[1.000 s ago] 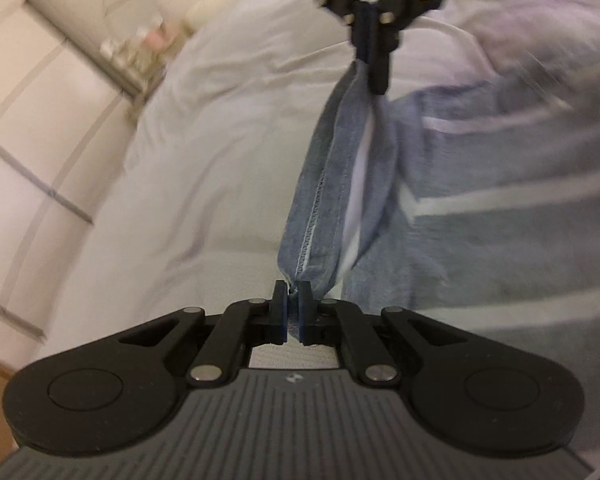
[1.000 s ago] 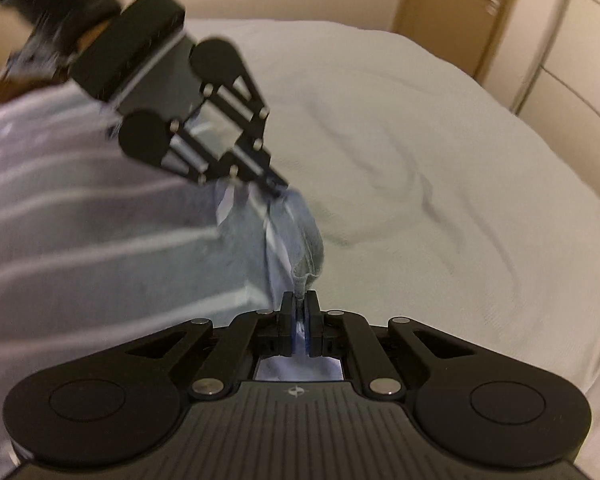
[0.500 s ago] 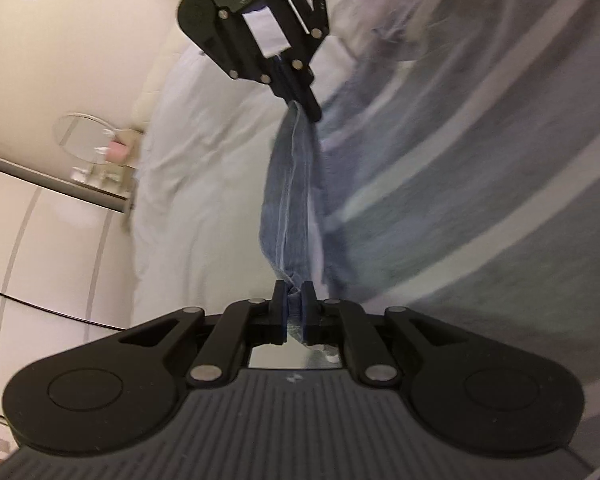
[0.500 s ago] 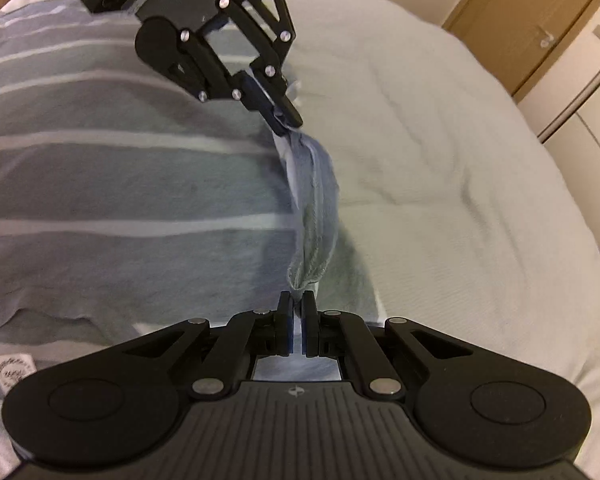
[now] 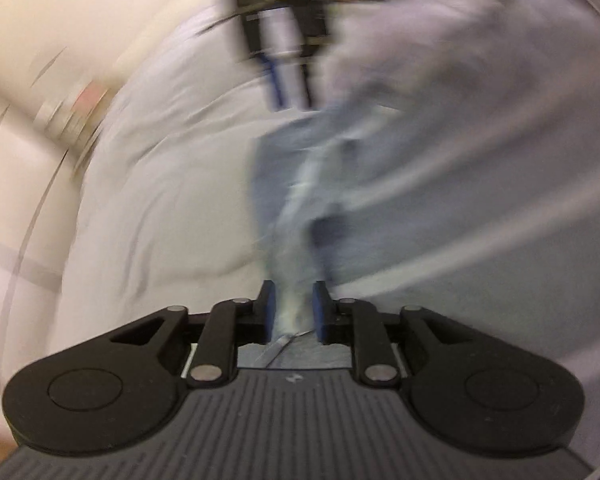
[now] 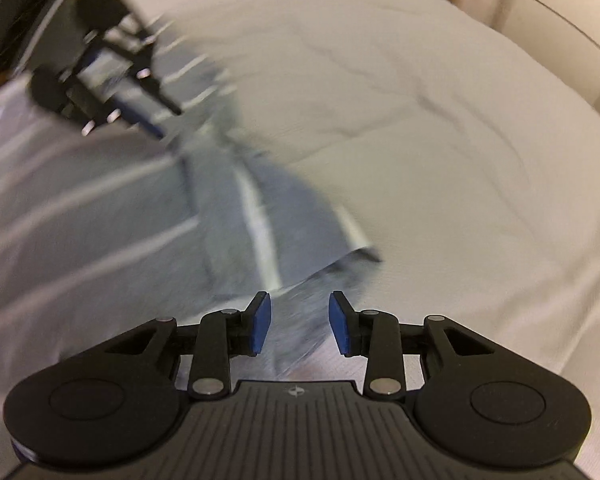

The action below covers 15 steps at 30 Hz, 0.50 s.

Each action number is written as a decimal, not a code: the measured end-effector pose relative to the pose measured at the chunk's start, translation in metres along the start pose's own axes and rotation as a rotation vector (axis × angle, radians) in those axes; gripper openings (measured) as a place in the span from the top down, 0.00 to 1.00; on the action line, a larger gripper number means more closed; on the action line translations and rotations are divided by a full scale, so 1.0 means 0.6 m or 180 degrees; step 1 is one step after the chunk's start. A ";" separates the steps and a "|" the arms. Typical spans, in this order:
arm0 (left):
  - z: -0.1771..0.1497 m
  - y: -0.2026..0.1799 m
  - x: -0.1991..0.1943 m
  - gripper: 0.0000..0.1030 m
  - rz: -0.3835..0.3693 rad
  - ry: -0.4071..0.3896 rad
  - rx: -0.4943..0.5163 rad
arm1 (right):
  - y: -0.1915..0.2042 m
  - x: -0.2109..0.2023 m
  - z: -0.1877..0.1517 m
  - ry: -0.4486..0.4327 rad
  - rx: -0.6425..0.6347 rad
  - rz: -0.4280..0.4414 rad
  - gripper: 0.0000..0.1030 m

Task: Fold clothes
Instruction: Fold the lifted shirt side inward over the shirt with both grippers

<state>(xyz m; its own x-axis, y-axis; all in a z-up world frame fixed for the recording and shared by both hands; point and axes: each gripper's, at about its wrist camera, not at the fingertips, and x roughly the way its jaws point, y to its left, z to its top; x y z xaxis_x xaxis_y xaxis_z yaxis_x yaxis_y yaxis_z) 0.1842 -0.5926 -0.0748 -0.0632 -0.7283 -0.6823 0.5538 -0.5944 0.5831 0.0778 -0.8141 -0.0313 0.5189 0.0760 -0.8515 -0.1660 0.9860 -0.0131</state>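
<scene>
Left gripper [image 5: 292, 306]: pads apart, loose blue fabric between them, nothing pinched. Right gripper [image 6: 299, 328]: wide open, mine too. Striped shirt [image 6: 100, 240]: lying on the bed [image 6: 440, 140] directly ahead of both. Soft, light, limp; I judge the stitched edge the best hold.

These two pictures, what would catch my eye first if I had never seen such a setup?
Probably the right gripper at the bottom of its own view, blue pads spread apart over a grey-blue striped garment lying on a white bed. In the left view, the left gripper also stands parted, with a blurred fold of cloth between its pads.
</scene>
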 end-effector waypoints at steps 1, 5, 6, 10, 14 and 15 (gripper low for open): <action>-0.002 0.012 0.006 0.83 0.0009 0.0051 -0.0134 | -0.010 0.003 0.004 -0.0018 0.0165 0.0053 0.65; -0.010 0.058 0.031 0.83 0.0043 0.0256 -0.0670 | -0.048 0.017 0.021 -0.0083 0.0830 0.0287 0.64; -0.012 0.070 0.037 0.83 0.0052 0.0307 -0.0804 | -0.053 0.023 0.017 -0.0061 0.0987 0.0363 0.64; -0.024 0.047 0.043 0.81 -0.0050 0.0394 -0.0392 | -0.075 0.052 0.008 0.0035 0.1452 0.0536 0.61; -0.038 0.018 0.045 0.73 -0.0047 0.0439 0.0012 | -0.083 0.065 0.000 0.0002 0.1668 0.0596 0.60; -0.040 0.010 0.049 0.72 -0.0016 0.0435 0.0086 | -0.085 0.071 -0.001 -0.0011 0.1740 0.0627 0.60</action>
<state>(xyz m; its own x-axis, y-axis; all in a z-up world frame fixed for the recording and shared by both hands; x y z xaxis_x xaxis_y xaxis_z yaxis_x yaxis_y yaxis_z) 0.2058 -0.6095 -0.1021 0.0488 -0.6732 -0.7379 0.5310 -0.6082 0.5900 0.1081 -0.8610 -0.0673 0.5251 0.2655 -0.8086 0.1969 0.8864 0.4189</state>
